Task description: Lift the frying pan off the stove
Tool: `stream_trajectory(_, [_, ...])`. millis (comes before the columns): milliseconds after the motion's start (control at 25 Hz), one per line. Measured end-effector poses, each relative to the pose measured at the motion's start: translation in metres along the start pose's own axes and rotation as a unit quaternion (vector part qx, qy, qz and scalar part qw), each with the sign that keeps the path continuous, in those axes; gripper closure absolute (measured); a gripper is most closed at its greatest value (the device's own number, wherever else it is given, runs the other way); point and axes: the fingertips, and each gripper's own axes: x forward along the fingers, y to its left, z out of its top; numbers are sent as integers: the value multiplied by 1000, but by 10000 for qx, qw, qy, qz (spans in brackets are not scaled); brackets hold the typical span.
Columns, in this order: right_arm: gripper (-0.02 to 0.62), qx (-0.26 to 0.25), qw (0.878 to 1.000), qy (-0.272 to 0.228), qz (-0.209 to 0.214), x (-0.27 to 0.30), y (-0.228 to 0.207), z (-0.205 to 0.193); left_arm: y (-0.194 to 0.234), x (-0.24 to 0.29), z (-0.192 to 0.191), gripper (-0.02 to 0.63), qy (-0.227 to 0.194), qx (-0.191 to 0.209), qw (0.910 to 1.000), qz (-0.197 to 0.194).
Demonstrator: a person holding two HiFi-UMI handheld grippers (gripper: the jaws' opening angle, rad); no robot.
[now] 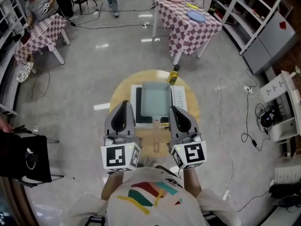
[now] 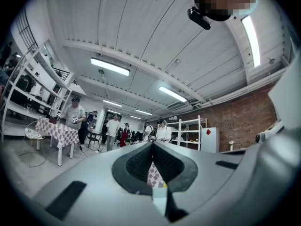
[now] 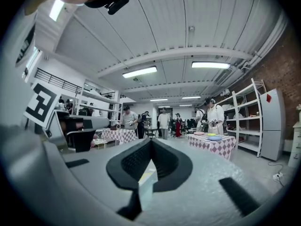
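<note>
A pale blue-green rectangular frying pan (image 1: 155,100) sits on a white stove (image 1: 180,98) on a round wooden table (image 1: 121,91). Its wooden handle (image 1: 155,134) points toward me, between my two grippers. My left gripper (image 1: 123,103) hovers above the table's near left, left of the handle, jaws together and empty. My right gripper (image 1: 173,108) hovers just right of the handle, also shut on nothing. Both gripper views look level across the room, and each shows its dark pads meeting at the tip: left gripper (image 2: 152,145), right gripper (image 3: 150,140).
A yellow bottle (image 1: 173,76) stands at the table's far edge behind the stove. Checkered tables stand at the back right (image 1: 188,27) and back left (image 1: 42,34). A black bag on a chair (image 1: 23,157) is at my left. Cables (image 1: 244,126) trail over the floor at right.
</note>
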Motion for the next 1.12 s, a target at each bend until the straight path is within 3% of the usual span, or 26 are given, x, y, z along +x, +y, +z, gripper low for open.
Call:
stream_trajectory(280, [597,178,9993,74,-324,22,-3,-3,23,25,-1,601,-18,-7,9999,-143])
stream_trajectory(520, [598,271,9995,177,-49,36,-11,-6,5,38,-9,601,5,261,9996,-131])
stream_trajectory(920, [597,458,9978,270,384,37,-28,-6,-14,49,-8,601,-45,359,9993,42])
stream_trajectory(960, [588,599,9962,311,556,38,-27,-7,-16,49,-7,601,-77,403,9992,31])
stream_trajectory(1000, [496,779,9935,369,742,39,-26,-8,-18,48,-7,601,-98,455,9989,29])
stream_trajectory(1120, [471,1359,9822,639,1131,40,-27,-20,-22,46,-9,601,-136,569,9983,40])
